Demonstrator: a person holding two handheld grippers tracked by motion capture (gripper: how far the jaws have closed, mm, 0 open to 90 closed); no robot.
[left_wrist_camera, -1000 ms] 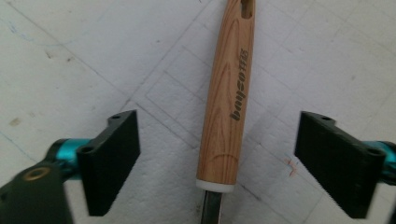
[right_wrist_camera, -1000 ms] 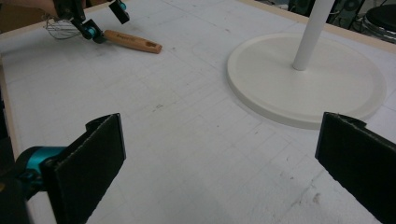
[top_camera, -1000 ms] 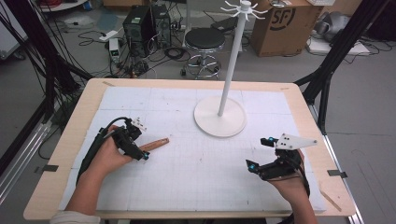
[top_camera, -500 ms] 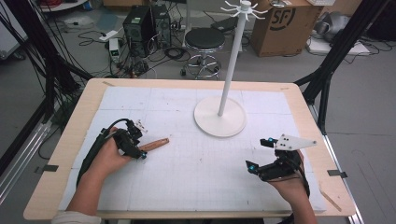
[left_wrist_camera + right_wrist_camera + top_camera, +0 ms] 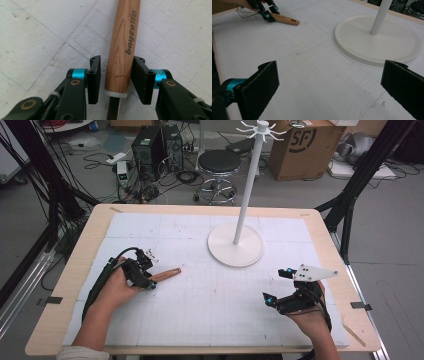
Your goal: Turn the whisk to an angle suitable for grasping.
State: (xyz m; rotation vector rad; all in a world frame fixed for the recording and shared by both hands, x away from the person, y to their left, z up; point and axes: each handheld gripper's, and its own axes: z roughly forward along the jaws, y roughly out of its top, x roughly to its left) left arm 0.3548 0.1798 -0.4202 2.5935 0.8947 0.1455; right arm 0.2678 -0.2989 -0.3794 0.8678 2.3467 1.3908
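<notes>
A tool with a wooden handle [image 5: 166,274] lies on the white mat at the left; thin wires show at its near end in the right gripper view. My left gripper [image 5: 148,283] straddles the handle [image 5: 122,47] near its white collar. The jaws stand on either side of it, with a narrow gap on the left side, so this gripper [image 5: 116,80] is open. My right gripper [image 5: 276,285] hovers open over the mat at the right with nothing between its pads [image 5: 262,85]. From there I see the left gripper [image 5: 268,14] and the handle [image 5: 285,19] far off.
A white stand with a round base [image 5: 225,251] and a tall pole [image 5: 248,185] topped with hooks rises at the table's back middle, just beyond my right gripper. The wooden table edge [image 5: 65,285] frames the mat. A stool and boxes sit on the floor behind.
</notes>
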